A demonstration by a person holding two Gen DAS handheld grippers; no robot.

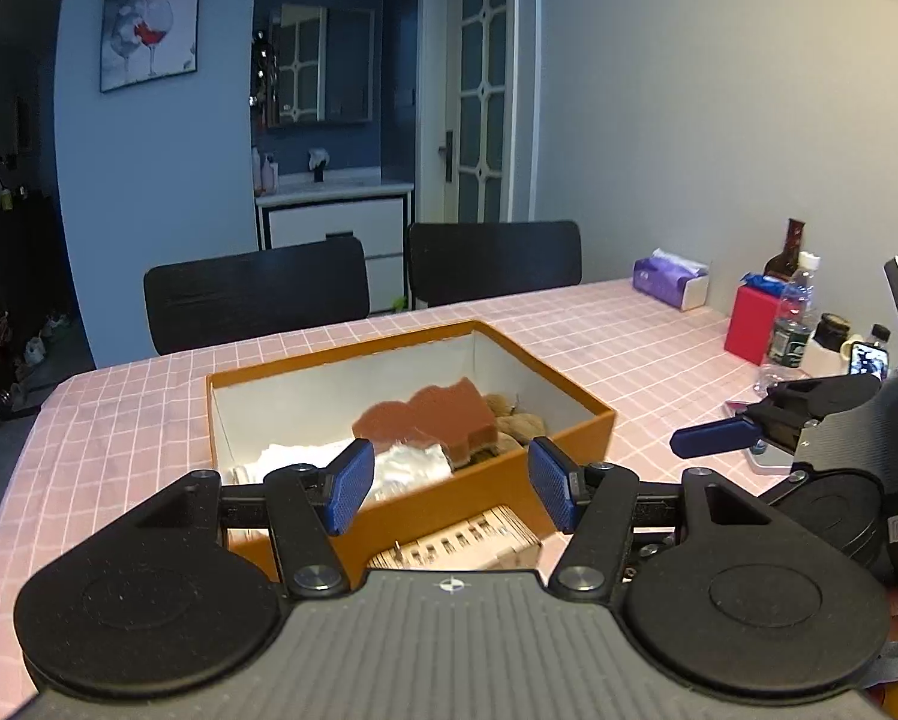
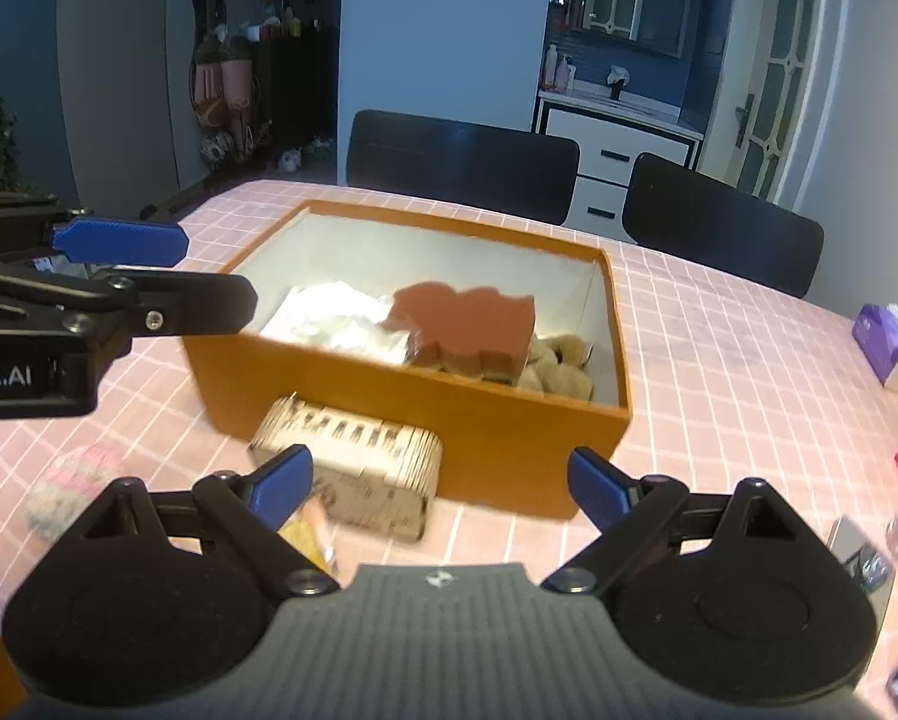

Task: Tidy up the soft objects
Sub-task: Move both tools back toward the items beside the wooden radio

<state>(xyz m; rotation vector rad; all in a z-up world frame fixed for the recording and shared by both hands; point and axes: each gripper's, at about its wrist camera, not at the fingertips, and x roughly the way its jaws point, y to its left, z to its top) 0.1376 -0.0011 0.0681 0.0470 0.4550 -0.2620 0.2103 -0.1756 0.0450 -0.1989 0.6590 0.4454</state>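
Observation:
An orange box [image 1: 574, 438] [image 2: 389, 414] with a white inside stands on the pink checked table. In it lie a brown sponge [image 1: 431, 417] [image 2: 466, 324], a white crumpled cloth [image 1: 293, 456] [image 2: 335, 318] and tan plush pieces [image 1: 520, 420] [image 2: 562, 366]. My left gripper [image 1: 451, 483] hovers open at the box's near wall, with nothing between its pads. My right gripper [image 2: 440, 489] is open wide above a pale wooden cut-out block [image 2: 353, 468] [image 1: 466, 540] in front of the box. A pink knitted ball [image 2: 71, 489] and a yellow item [image 2: 308, 531] lie nearby.
Two black chairs [image 1: 257, 294] [image 1: 496, 261] stand at the table's far side. A purple tissue pack [image 1: 667, 276], a red box [image 1: 751, 324], bottles [image 1: 796, 312] and a phone [image 1: 868, 360] crowd the right end. The other gripper's blue finger [image 1: 715, 439] [image 2: 119, 243] shows in each view.

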